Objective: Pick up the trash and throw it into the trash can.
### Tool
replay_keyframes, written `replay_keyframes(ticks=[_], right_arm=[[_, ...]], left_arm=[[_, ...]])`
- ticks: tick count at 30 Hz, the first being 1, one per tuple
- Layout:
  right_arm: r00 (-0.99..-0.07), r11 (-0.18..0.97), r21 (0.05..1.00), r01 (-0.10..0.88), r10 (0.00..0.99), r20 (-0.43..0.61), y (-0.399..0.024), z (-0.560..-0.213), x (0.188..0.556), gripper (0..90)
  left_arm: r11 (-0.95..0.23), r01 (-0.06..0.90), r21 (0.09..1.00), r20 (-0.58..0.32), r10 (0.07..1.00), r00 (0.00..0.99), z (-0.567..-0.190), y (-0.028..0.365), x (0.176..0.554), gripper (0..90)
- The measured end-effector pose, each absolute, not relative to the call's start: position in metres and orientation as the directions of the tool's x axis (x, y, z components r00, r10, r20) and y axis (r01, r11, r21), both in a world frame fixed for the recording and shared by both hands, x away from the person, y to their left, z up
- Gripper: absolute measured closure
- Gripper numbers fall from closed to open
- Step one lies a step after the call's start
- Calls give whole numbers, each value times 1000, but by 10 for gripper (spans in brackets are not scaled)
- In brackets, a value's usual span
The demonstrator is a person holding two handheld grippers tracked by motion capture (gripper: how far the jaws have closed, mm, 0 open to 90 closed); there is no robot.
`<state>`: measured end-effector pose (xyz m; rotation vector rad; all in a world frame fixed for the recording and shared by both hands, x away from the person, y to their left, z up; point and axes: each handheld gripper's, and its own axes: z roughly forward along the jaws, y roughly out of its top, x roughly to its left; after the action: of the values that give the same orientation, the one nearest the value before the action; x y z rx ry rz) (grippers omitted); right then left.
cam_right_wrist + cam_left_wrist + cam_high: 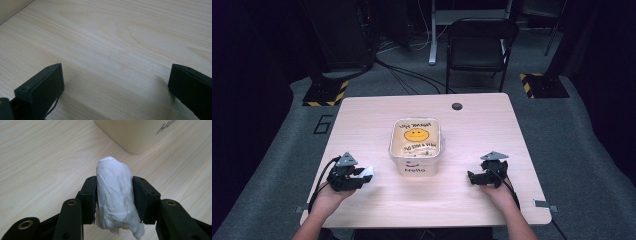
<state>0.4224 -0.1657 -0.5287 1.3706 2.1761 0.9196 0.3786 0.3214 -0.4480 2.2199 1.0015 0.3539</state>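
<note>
A crumpled white cloth wad (115,192) sits squeezed between the two black jaws of my left gripper (114,191), which is shut on it a little above the table. From above, that gripper (362,176) is at the table's front left with the white wad (366,172) poking out toward the box. A cream plastic box (415,145) with a yellow smiley and the word "Hello" stands mid-table. My right gripper (472,178) rests at the front right, and in its own view (115,82) the jaws stand wide apart over bare wood.
The light wooden table (472,125) has a dark round grommet (456,106) near its far edge. A black chair (479,45) and cables stand on the floor beyond. The box corner (135,135) lies just ahead of the left gripper.
</note>
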Motion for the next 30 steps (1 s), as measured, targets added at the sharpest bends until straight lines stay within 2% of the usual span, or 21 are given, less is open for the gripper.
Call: replay_keyframes(ticks=[30], right_arm=[[-438, 303, 716, 629, 899, 4, -166, -529, 423, 0]], left_arm=[[-491, 536, 687, -9, 732, 681, -403, 316, 391, 565]])
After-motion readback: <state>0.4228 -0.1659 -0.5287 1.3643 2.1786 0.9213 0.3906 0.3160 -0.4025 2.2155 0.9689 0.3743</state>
